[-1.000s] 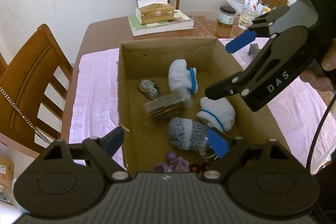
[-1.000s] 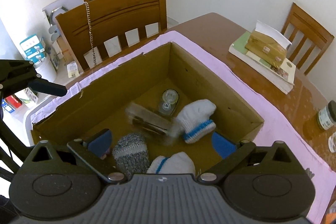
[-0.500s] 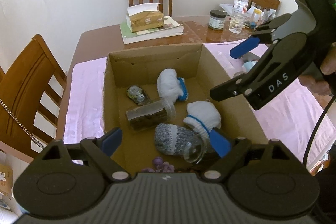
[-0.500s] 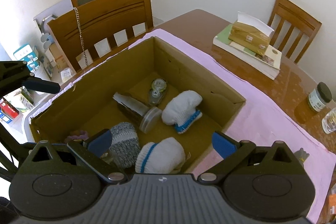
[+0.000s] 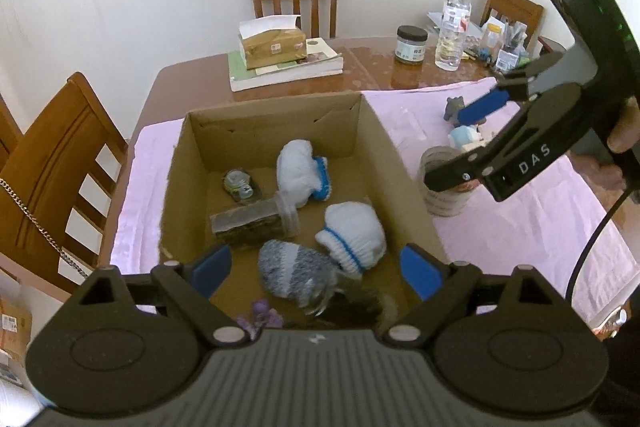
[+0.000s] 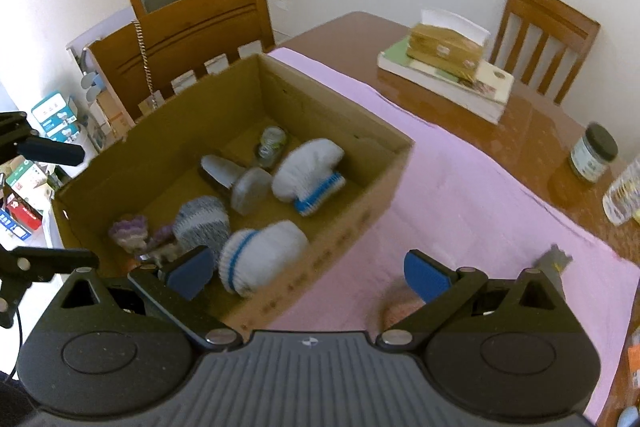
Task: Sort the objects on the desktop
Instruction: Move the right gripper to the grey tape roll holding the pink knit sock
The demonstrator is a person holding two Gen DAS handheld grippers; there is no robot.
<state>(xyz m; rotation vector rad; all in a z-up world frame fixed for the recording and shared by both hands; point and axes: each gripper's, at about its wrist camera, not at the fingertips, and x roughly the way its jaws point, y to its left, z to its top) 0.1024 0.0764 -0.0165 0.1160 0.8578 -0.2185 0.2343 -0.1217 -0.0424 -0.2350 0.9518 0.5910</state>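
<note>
An open cardboard box (image 5: 276, 103) stands on a pink cloth (image 5: 520, 227). It holds two white knit mitts with blue bands (image 5: 354, 231), a grey knit one (image 5: 288, 267), a clear jar on its side (image 5: 252, 223), a small round jar (image 5: 238, 183) and a purple knit piece (image 5: 262, 313). My left gripper (image 5: 314, 271) hangs open over the box's near end with nothing between its pads. My right gripper (image 5: 460, 143) stands open over the cloth, right of the box (image 6: 332, 99). In its own view the right gripper (image 6: 308, 275) holds nothing.
On the cloth to the right of the box are a grey figurine (image 5: 454, 107), a pale blue figurine (image 5: 466, 137) and a round tin (image 5: 444, 191). A tissue box on books (image 5: 280, 63), a dark-lidded jar (image 5: 410, 45) and a water bottle (image 5: 452, 27) stand at the back. Wooden chairs (image 5: 52, 179) surround the table.
The clear jar, blurred in the box a second ago, now lies still. My right gripper has swung right, from over the box to over the cloth. My left gripper has drawn back.
</note>
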